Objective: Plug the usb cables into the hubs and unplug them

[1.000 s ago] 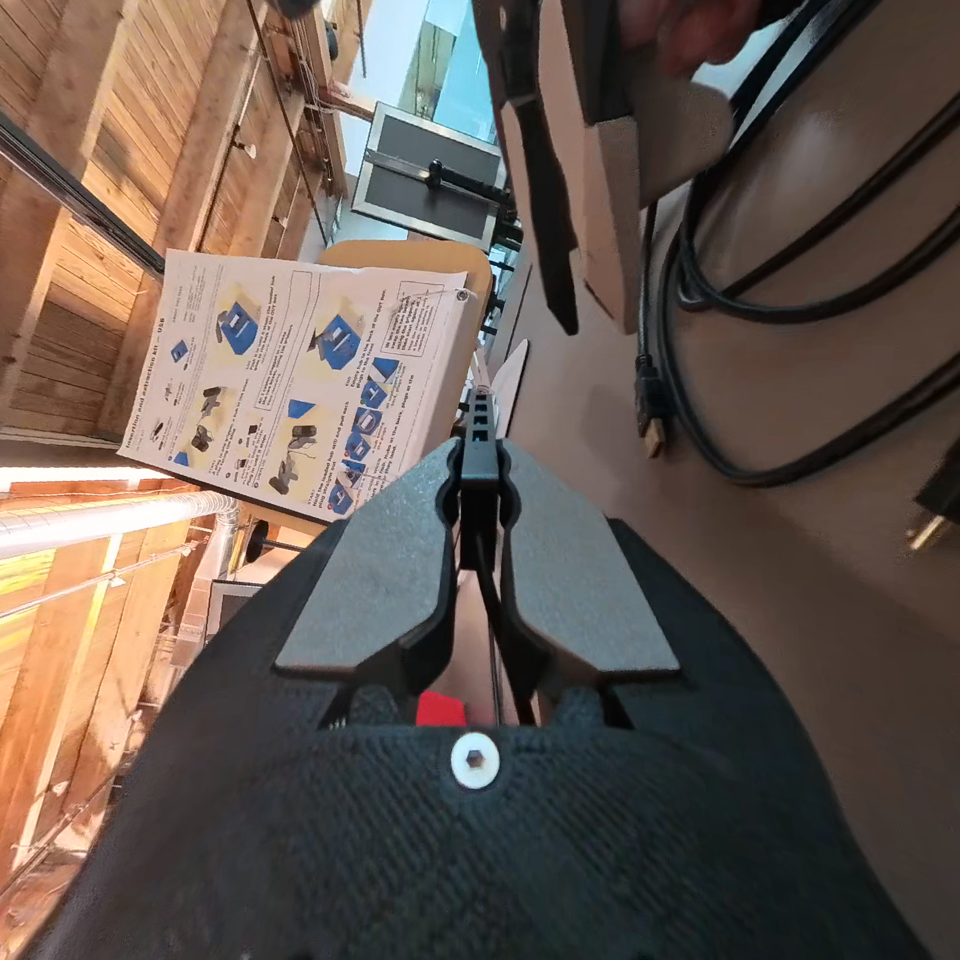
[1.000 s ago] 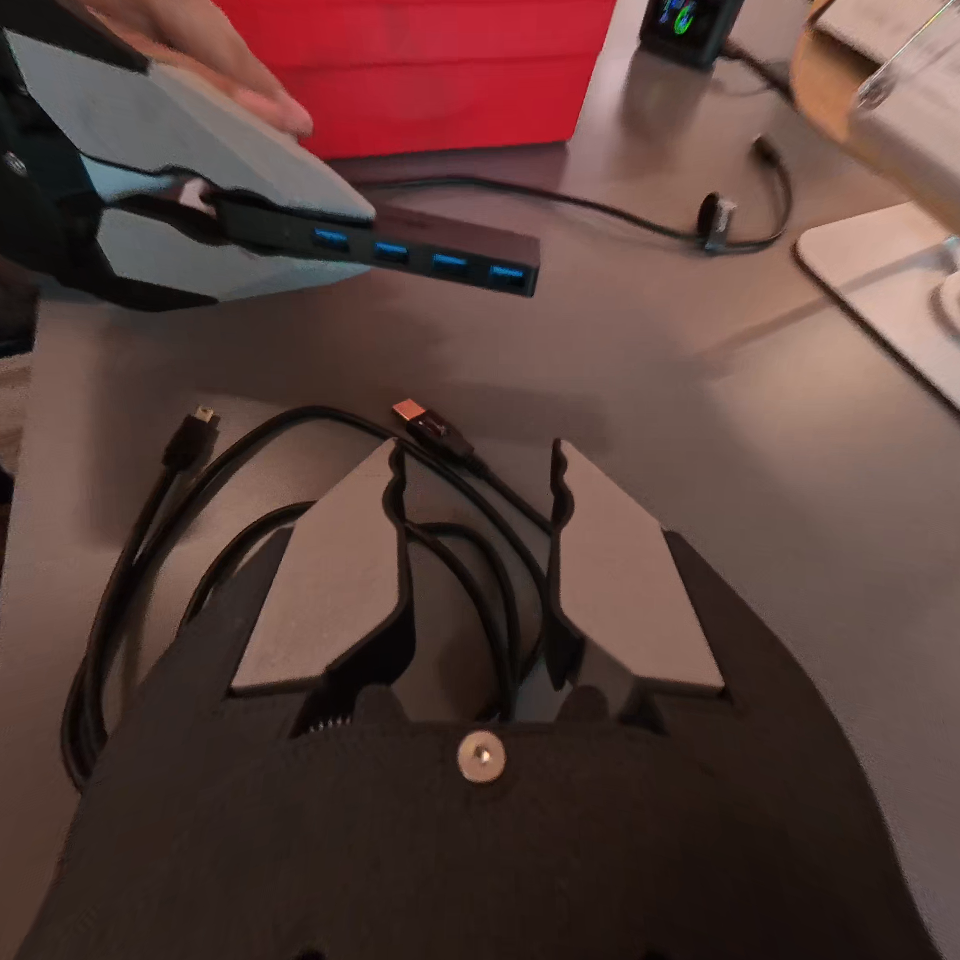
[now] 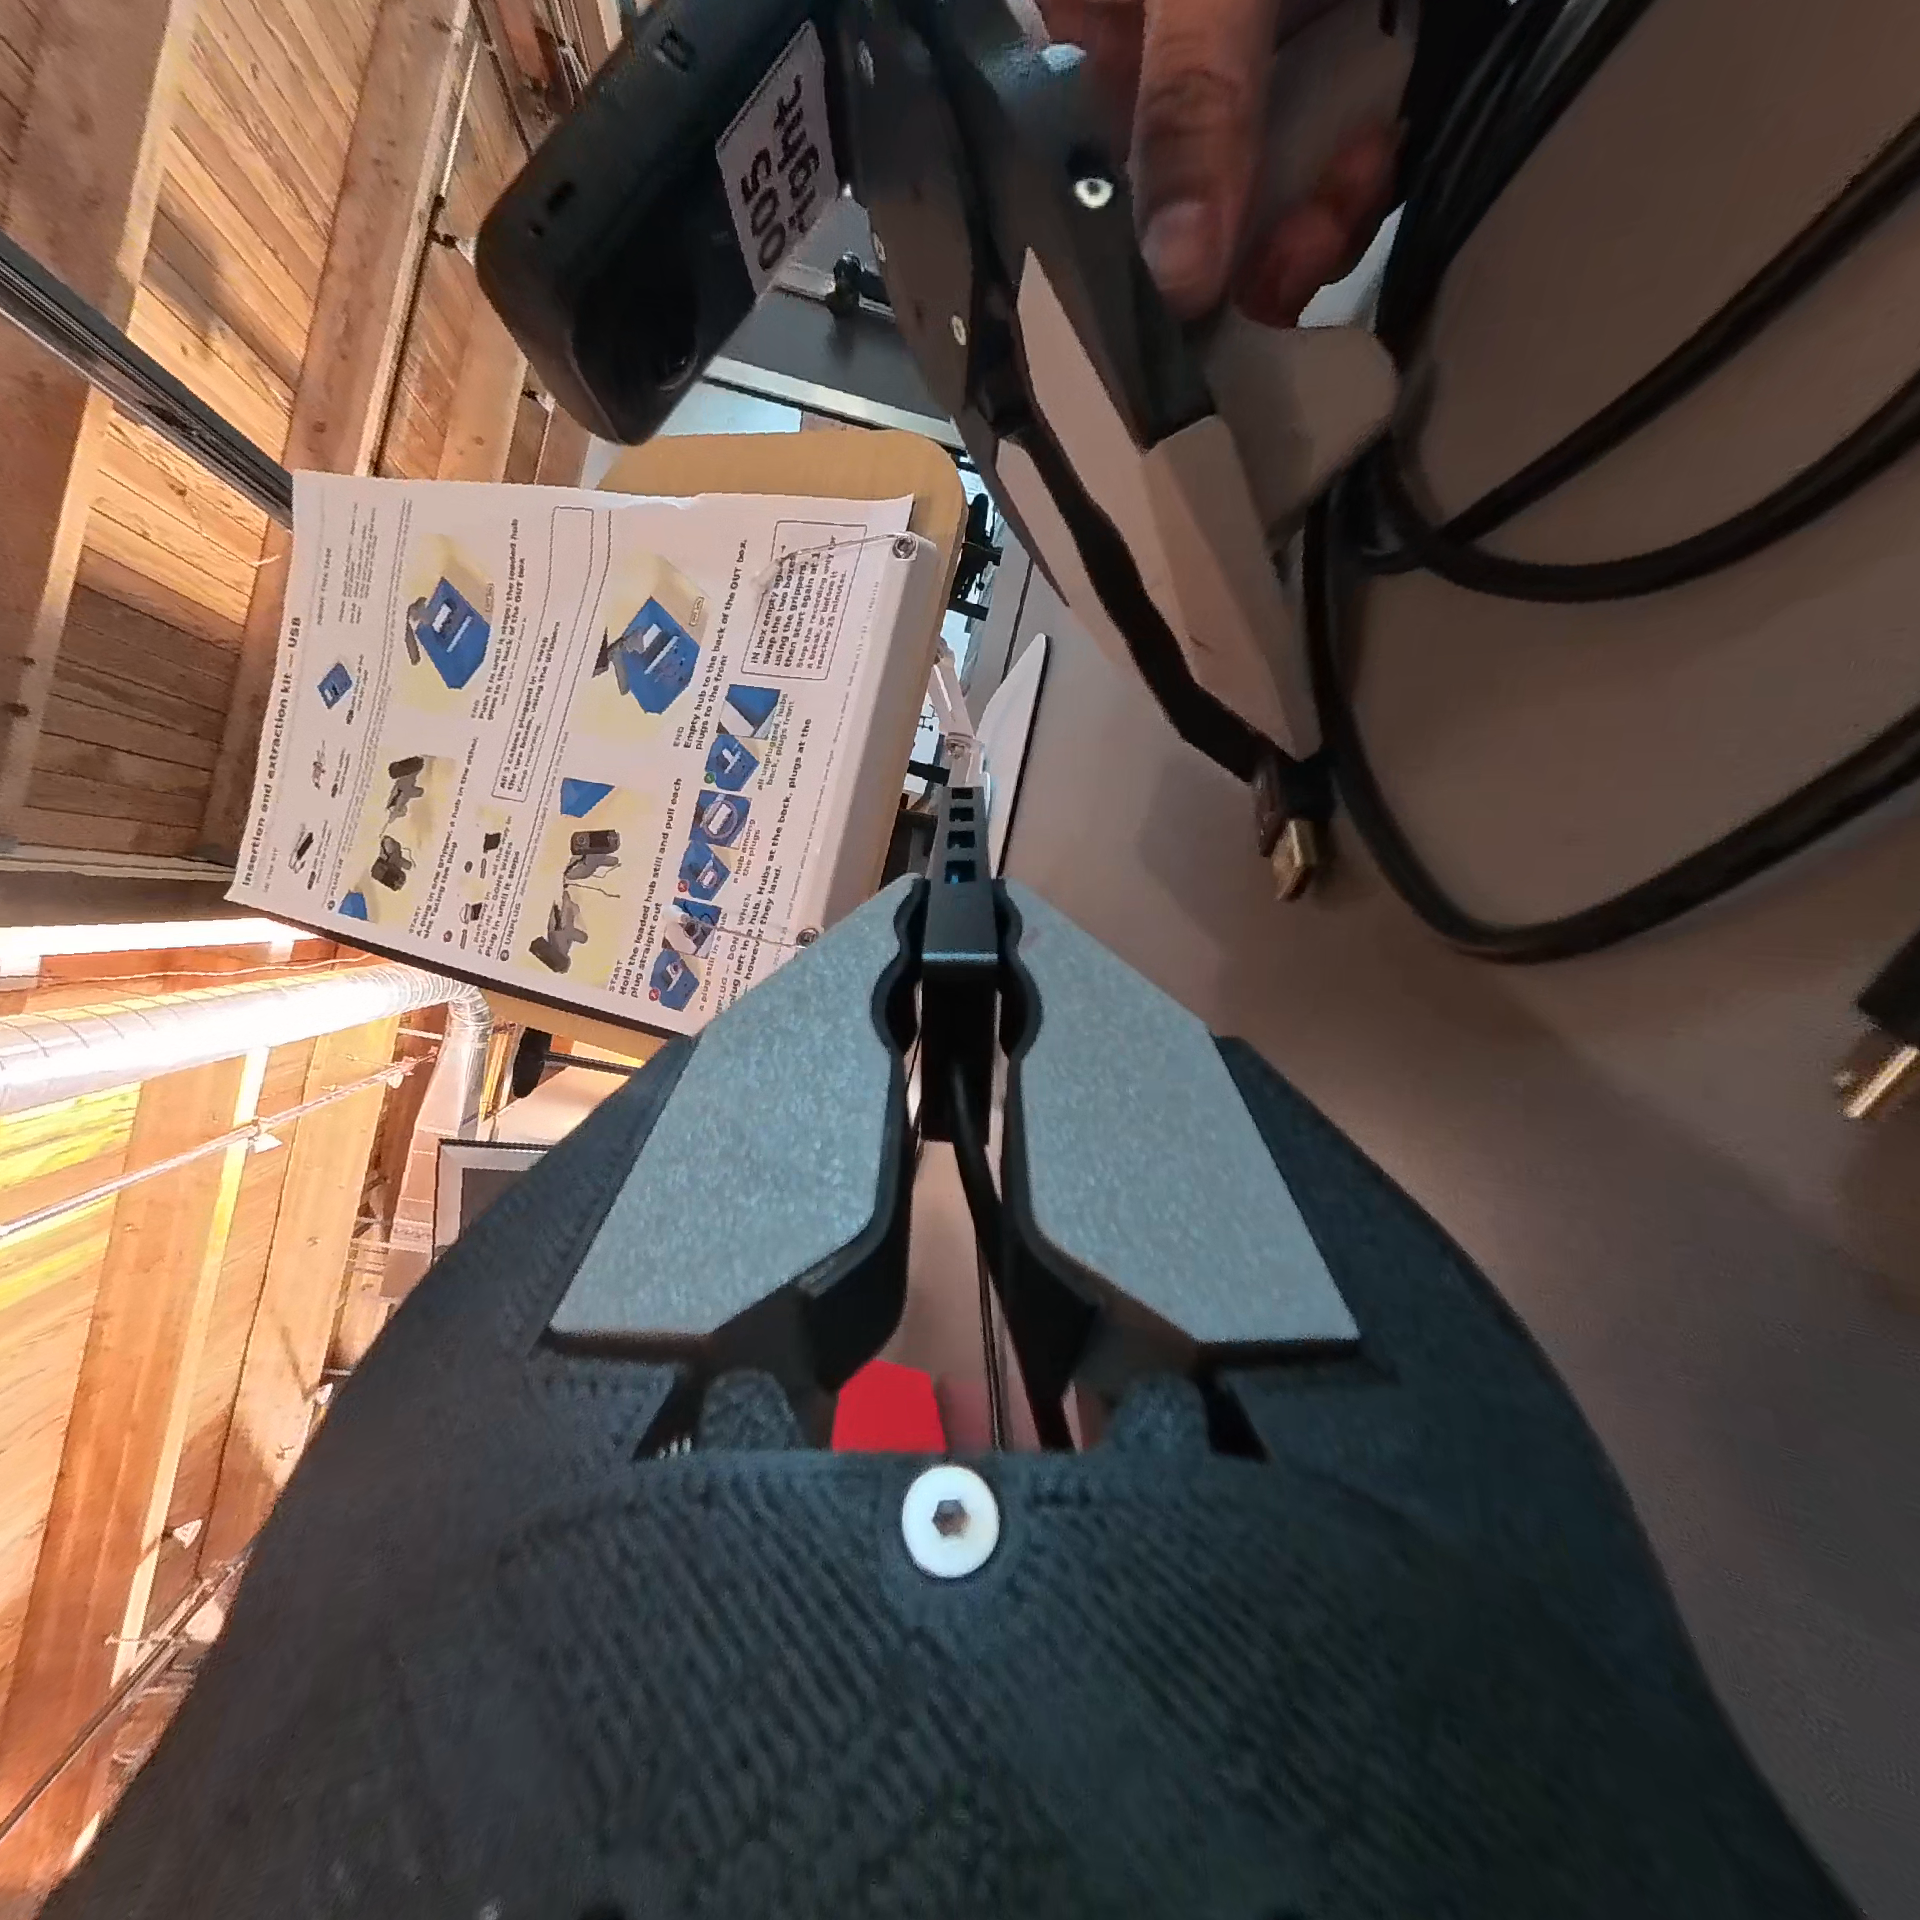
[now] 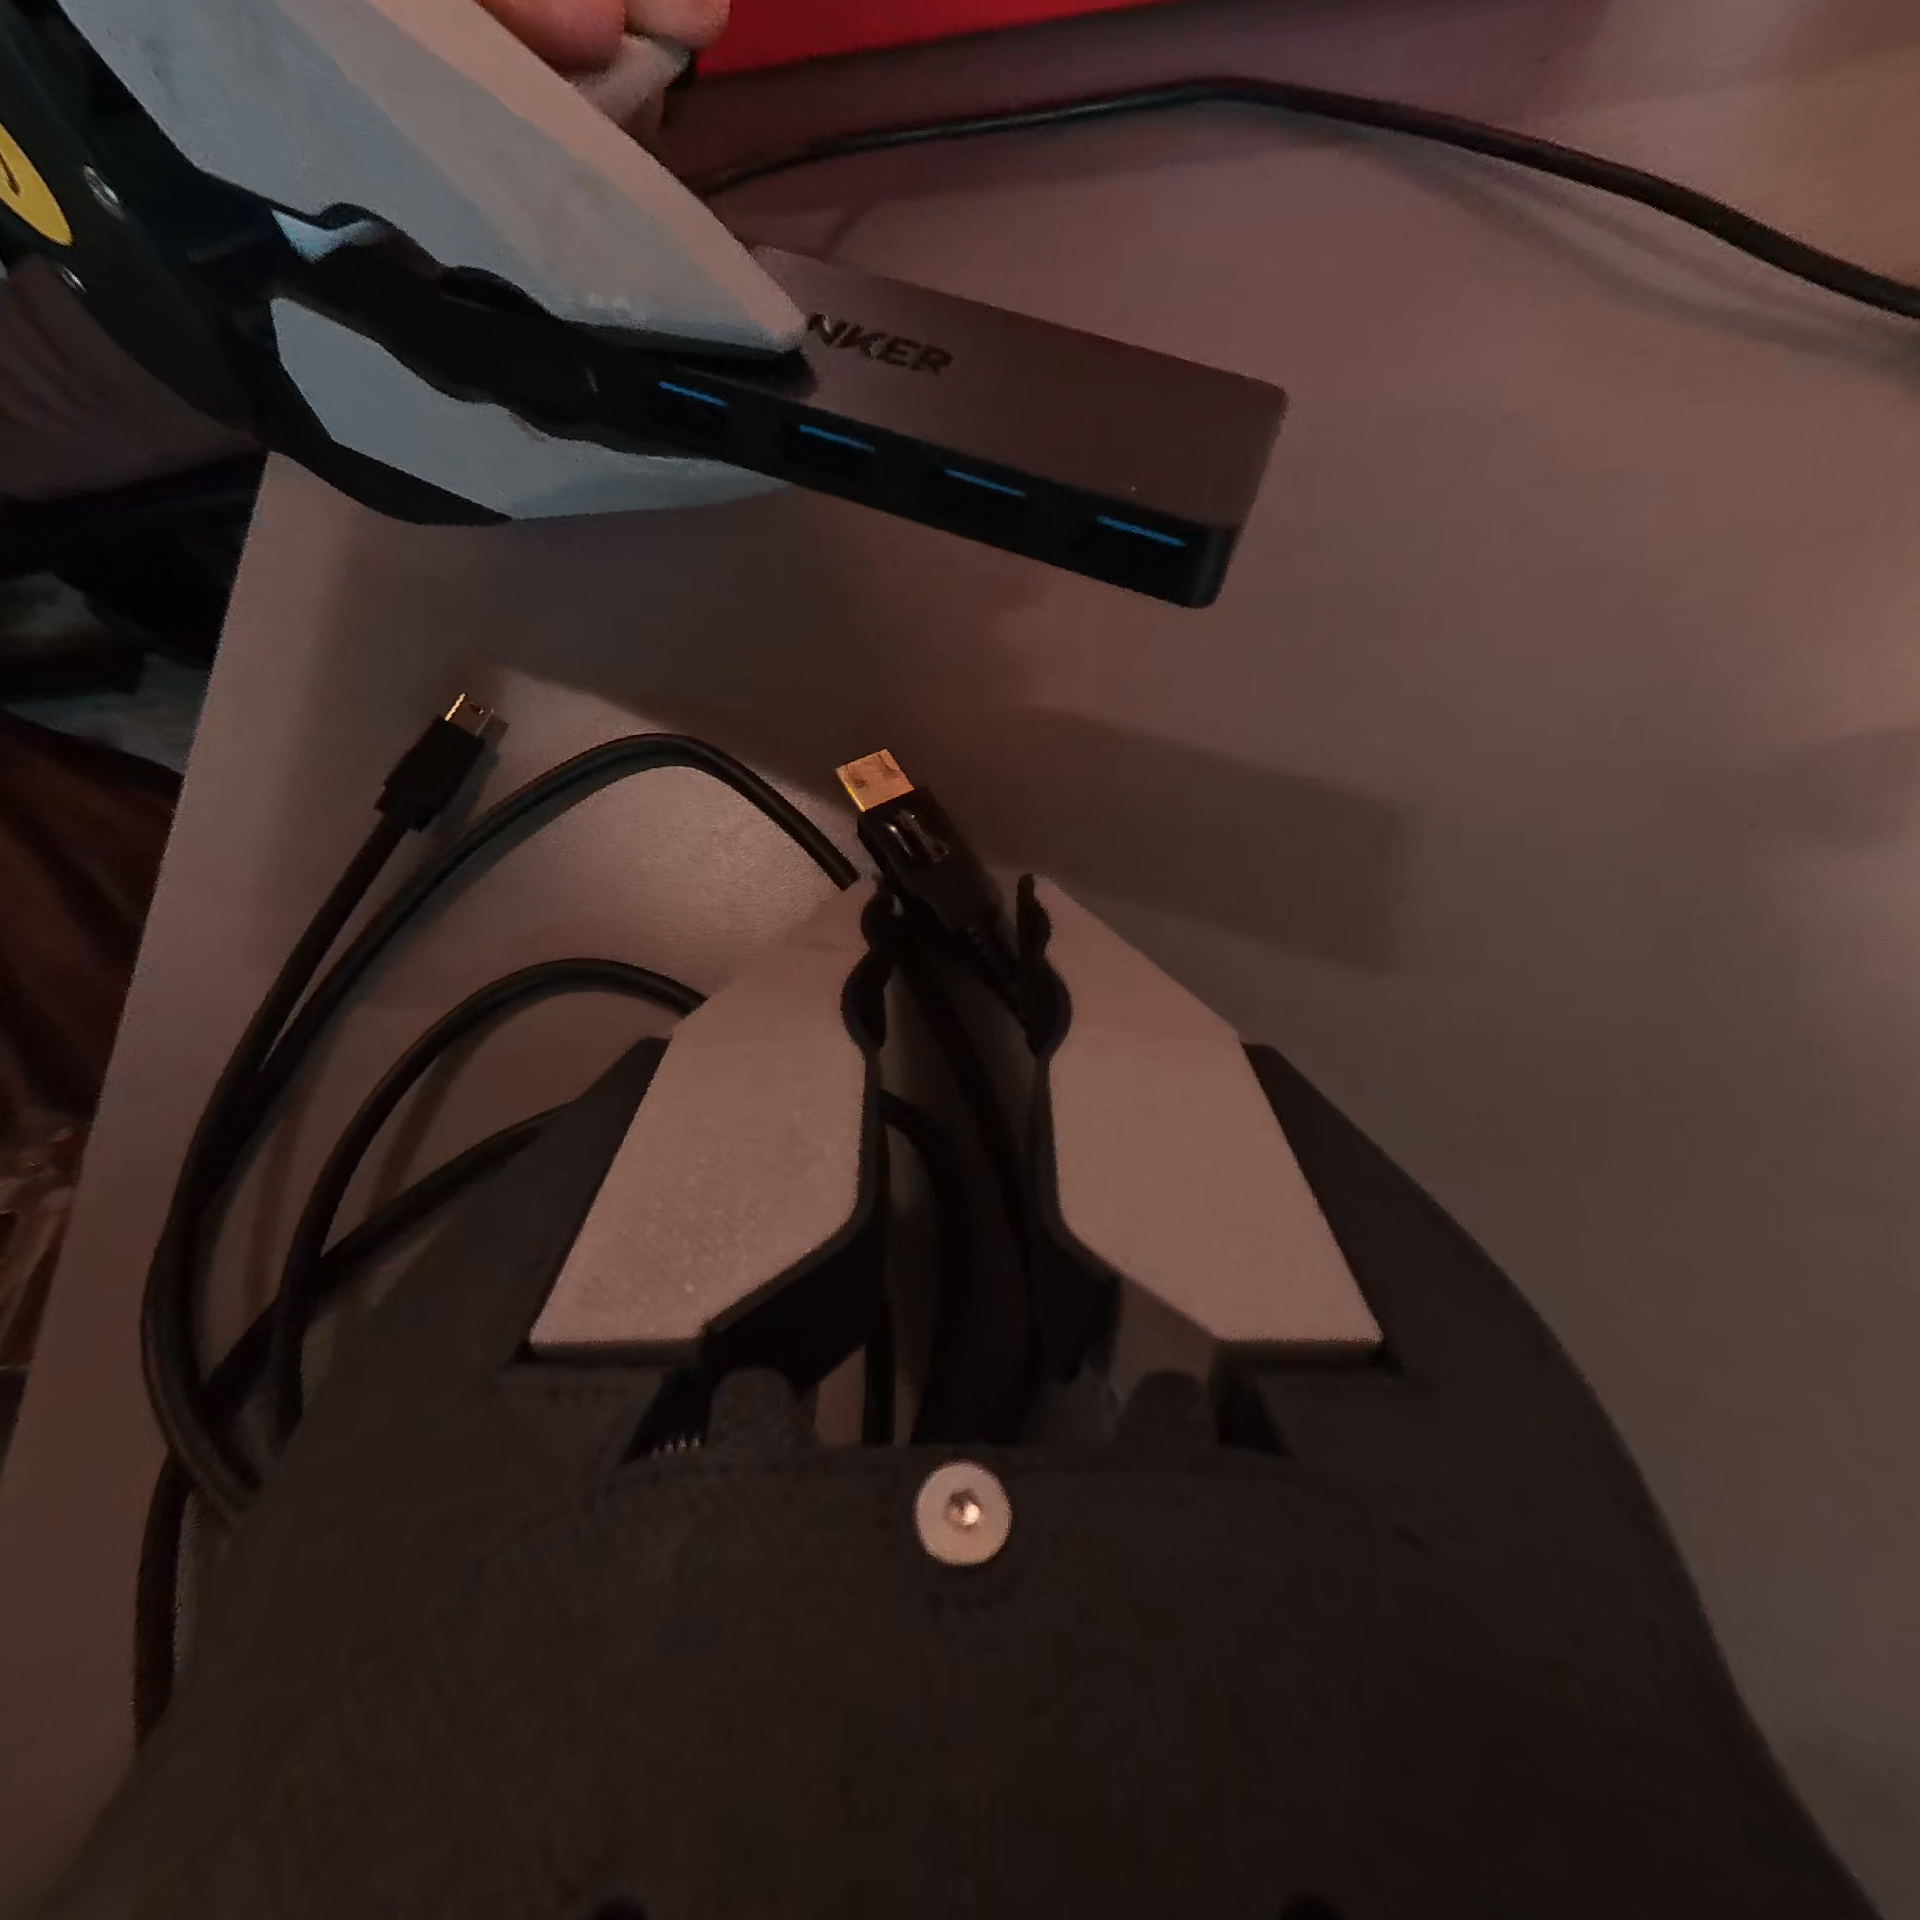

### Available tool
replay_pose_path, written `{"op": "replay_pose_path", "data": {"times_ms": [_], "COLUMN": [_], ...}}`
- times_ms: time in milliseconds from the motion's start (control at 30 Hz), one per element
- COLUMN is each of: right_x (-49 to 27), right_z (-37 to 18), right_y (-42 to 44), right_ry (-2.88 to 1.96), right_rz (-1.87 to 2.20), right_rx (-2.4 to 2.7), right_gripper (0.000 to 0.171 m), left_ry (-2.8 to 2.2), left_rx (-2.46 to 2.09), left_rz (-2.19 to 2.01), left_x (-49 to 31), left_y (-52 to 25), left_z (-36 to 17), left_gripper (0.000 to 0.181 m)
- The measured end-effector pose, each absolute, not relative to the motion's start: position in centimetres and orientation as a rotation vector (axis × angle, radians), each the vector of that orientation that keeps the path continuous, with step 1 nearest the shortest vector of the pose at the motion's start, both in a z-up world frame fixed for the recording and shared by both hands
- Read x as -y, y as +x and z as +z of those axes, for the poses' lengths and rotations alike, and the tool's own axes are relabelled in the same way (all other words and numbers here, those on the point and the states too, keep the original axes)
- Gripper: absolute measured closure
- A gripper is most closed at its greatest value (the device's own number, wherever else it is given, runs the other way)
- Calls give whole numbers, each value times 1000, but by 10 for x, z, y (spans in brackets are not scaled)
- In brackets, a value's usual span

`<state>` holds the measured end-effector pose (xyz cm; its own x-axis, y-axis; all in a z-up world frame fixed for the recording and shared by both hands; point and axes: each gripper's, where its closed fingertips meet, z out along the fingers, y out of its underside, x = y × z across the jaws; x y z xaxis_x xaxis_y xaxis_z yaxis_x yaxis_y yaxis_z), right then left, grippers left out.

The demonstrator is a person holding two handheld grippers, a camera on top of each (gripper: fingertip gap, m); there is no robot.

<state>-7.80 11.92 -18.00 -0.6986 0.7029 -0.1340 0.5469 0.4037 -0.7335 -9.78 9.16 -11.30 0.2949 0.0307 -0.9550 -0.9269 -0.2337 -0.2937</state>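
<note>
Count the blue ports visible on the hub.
4, in a row along the hub's front edge: one at the left gripper's fingertips, two mid-hub, one by the free end. None has a plug in it.

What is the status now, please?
Left gripper shut on hub, held above table. Right gripper shut on cable plug. All ports empty; nothing between.

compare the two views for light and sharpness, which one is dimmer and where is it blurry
The right wrist view is much dimmer, with a reddish cast; the hub throws a soft shadow on the table, and the left gripper is slightly smeared. The left wrist view is brighter, with daylight on the wooden wall, the right gripper blurred, and wide-angle bending towards the edges.
</note>
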Motion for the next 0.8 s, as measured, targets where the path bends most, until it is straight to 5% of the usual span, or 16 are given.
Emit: {"op": "replay_pose_path", "data": {"times_ms": [800], "right_x": [-121], "right_z": [-132], "right_y": [-105], "right_ry": [-988], "right_rz": [674], "right_rx": [1993], "right_gripper": [157], "left_ry": [-1589], "left_rx": [-760], "left_rz": [1519], "left_x": [-89], "left_y": [-141], "left_z": [-105], "left_gripper": [172]}}
